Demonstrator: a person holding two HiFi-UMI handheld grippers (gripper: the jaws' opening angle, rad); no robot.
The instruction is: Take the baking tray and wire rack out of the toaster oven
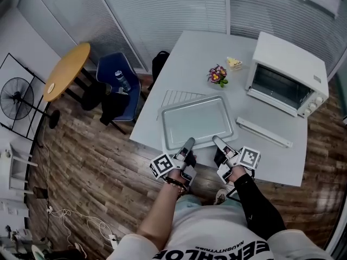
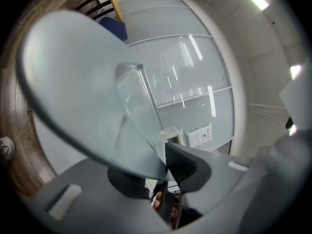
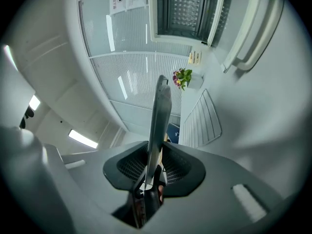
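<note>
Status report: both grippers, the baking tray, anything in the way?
Both shut on baking tray's near edge: left gripper, right gripper. Tray out of toaster oven, over table. Also out: wire rack, partly under tray. Nothing blocking.

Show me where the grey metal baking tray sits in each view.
Head view: grey metal baking tray, centre.
Left gripper view: the tray fills the upper left.
Right gripper view: the tray stands edge-on at centre.
Shared landmark: the ribbed glass wall, behind it in all three.

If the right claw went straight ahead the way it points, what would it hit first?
The right claw grips the baking tray itself; beyond that, probably the wire rack, though depth is unclear.
</note>
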